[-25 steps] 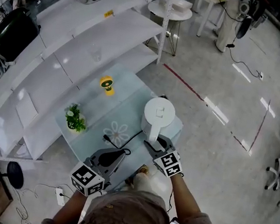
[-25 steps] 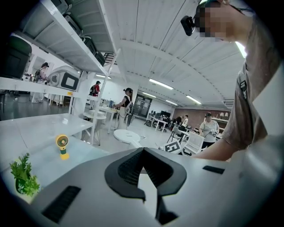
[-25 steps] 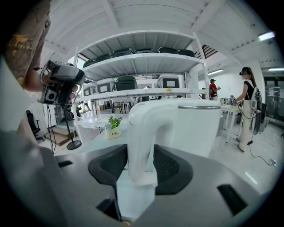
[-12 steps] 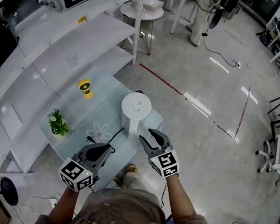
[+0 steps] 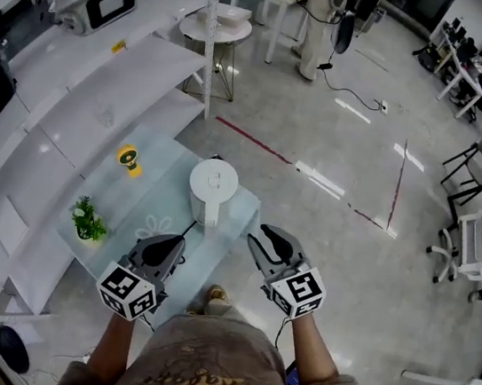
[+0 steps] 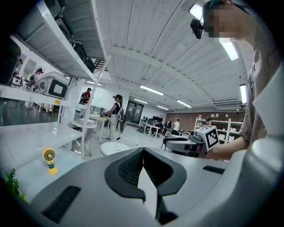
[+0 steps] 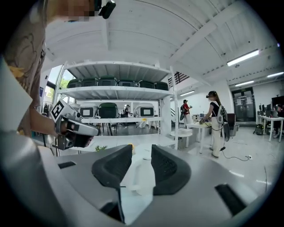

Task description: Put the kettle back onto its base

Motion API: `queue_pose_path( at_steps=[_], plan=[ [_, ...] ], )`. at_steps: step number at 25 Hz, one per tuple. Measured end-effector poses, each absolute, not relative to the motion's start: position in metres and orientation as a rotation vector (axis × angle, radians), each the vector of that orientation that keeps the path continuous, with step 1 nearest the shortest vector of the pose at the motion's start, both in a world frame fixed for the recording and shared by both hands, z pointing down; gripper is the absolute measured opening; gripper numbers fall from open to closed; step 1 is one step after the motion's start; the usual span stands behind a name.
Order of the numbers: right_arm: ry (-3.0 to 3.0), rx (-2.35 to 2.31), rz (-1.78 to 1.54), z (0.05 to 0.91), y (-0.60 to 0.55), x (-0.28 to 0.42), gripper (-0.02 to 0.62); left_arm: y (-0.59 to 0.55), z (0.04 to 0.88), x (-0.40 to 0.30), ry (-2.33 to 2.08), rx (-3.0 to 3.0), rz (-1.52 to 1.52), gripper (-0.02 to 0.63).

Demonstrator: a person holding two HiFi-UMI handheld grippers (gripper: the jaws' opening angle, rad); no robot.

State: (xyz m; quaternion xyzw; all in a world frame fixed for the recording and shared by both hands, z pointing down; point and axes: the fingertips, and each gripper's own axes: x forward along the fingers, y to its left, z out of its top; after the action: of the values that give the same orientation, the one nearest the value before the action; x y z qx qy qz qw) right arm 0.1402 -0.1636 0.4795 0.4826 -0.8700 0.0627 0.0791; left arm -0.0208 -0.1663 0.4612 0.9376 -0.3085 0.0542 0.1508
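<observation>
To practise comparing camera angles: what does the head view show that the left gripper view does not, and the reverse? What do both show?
Only the head view: the red floor line, and the marker cube on the left gripper. Only the left gripper view: the ceiling lights. Both: the yellow fan and the white shelves.

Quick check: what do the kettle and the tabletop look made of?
The kettle is probably white plastic with a matte finish: even colour, no sharp glints. The tabletop is likely tinted glass, smooth and slightly glossy: pale green cast, soft reflections, a flower print.
</observation>
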Motion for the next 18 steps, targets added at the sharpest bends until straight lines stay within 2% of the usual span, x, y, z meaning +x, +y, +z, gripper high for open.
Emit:
queue_pose_path(
  at_steps=[18],
  plan=[
    [-2.556, 1.711, 0.175, 0.464, -0.130, 0.150, 0.001, -0.173, 0.451, -0.046, -1.099, 2.787, 0.144, 0.021]
  ],
)
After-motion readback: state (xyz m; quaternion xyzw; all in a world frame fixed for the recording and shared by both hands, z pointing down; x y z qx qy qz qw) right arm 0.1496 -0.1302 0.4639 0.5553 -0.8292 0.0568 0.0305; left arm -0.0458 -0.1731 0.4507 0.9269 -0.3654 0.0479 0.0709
